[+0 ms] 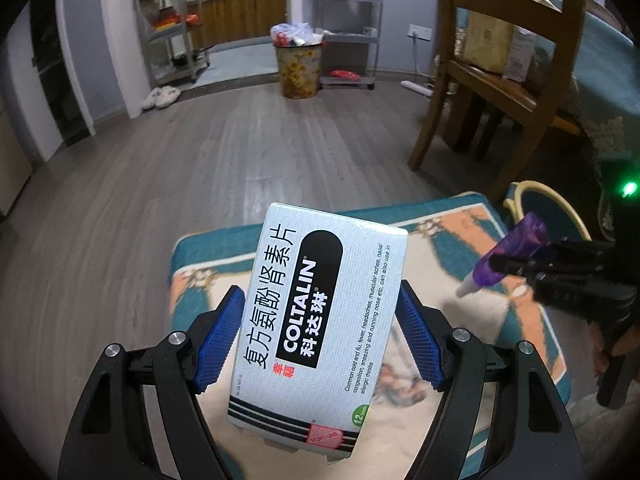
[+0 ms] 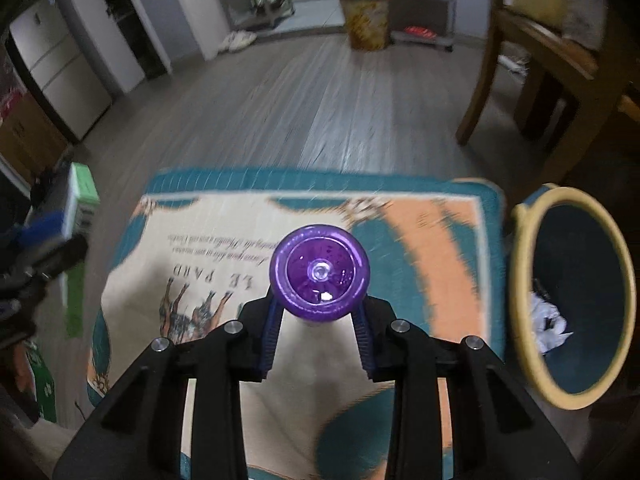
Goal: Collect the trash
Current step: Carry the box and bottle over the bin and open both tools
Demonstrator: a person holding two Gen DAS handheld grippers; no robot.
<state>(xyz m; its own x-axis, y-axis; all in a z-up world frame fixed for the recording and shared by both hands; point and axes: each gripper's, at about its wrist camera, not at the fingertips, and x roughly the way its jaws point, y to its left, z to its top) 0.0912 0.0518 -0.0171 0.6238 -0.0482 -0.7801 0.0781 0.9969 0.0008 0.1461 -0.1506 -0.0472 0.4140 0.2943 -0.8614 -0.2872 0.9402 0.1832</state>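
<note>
- We judge the medicine box [image 1: 316, 332] to be light, thin card: stiff along its edges, easily crushed across the broad faces. The best hold is on its two long narrow sides, and that is where the left hand-held gripper [image 1: 320, 336] has it, blue pads clamped on either side, holding the box up above the patterned cushion [image 1: 472, 240].
- We judge the purple bottle [image 2: 319, 274] to be small, hard, smooth plastic, likely light and a little slippery, so a hold around its round body suits it. The right hand-held gripper [image 2: 318, 328] has it clenched there between ribbed pads, base towards the camera, above the same cushion.
- The box is white with fine ribbing, a black panel reading COLTALIN, Chinese lettering, and striped bands at one end.
- The bottle is translucent violet with a pale nozzle tip, seen from the left wrist.
- The bin [image 2: 532, 280] beside the cushion, yellow-rimmed and dark inside, already holds crumpled white paper [image 2: 550, 326].
</note>
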